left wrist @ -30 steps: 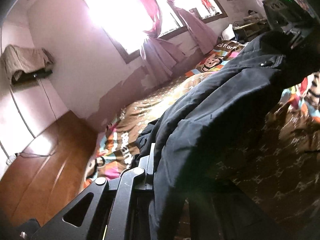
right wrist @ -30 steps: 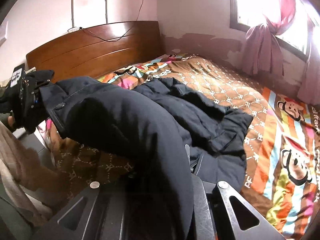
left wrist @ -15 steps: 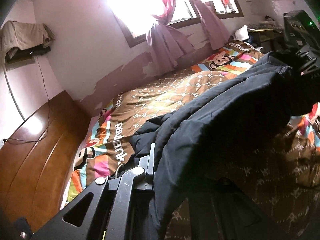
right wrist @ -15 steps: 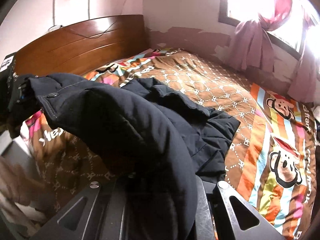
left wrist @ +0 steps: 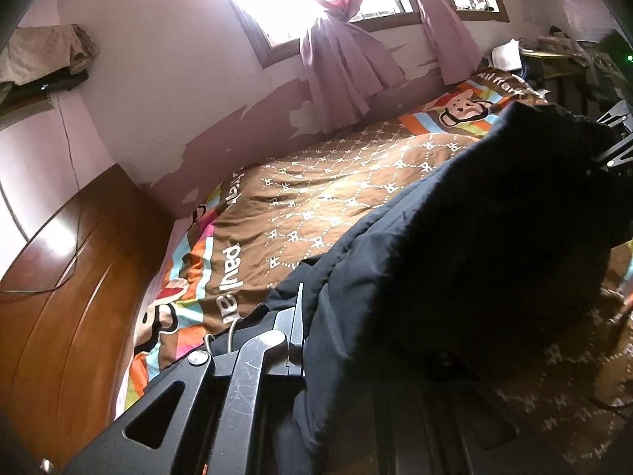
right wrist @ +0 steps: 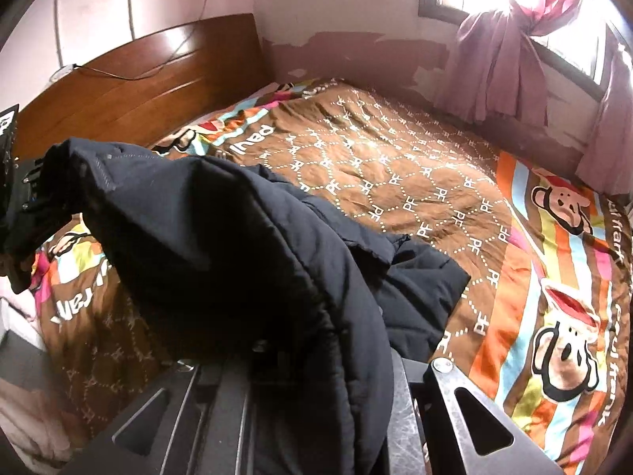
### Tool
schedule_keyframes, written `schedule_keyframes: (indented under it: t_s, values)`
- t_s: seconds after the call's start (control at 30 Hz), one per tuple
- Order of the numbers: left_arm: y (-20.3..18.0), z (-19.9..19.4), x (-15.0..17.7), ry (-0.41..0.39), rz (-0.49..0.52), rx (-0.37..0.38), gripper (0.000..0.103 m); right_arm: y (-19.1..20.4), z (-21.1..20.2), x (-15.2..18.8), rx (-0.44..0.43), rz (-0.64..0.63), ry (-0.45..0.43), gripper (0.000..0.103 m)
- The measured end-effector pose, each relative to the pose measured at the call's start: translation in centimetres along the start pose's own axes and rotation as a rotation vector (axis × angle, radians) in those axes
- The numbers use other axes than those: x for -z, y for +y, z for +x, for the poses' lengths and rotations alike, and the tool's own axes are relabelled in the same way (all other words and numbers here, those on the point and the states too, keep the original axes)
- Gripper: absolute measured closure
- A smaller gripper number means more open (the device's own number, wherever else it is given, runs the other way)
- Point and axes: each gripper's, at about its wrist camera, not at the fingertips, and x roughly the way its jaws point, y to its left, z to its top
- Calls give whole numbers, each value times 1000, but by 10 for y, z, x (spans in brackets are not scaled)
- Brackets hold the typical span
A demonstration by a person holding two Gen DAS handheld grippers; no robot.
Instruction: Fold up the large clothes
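Note:
A large dark navy padded jacket [left wrist: 455,245] hangs stretched between my two grippers above the bed. My left gripper [left wrist: 312,316] is shut on one end of it; the cloth hides the right finger. My right gripper [right wrist: 348,348] is shut on the other end of the jacket [right wrist: 237,245], which drapes over and hides its fingers. The jacket's lower part trails onto the quilt [right wrist: 419,289]. The right gripper also shows in the left wrist view [left wrist: 611,154], the left gripper in the right wrist view [right wrist: 27,198].
The bed carries a brown quilt [left wrist: 356,194] with striped monkey-print borders. A wooden headboard [left wrist: 67,297] stands at one end. Pink curtains [left wrist: 344,71] hang by a bright window on the far wall. A cluttered desk [left wrist: 554,51] stands past the foot.
Both grippers have carried the jacket lower and farther over the bed. More of the quilt shows in both views, and the jacket's loose part lies further onto the quilt.

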Motion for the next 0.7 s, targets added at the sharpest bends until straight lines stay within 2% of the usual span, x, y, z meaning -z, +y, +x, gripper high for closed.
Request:
schedule_keyframes:
  t_s: [0.3,0.43,0.53,0.7]
  values:
    - [10,79,-5,41,-41,24,95,-39,69,-24,-16,-13,56,88]
    - [15,103,-3,74,-65,46,94,-54,94,-27,-41,26,73,82]
    - [21,111,-4,85,-108,76,94,-63,105,-27,-59,59,81,79]
    - [26,108,-7,77,-145,99,90,-72,104,-30,-110,114,69,64]
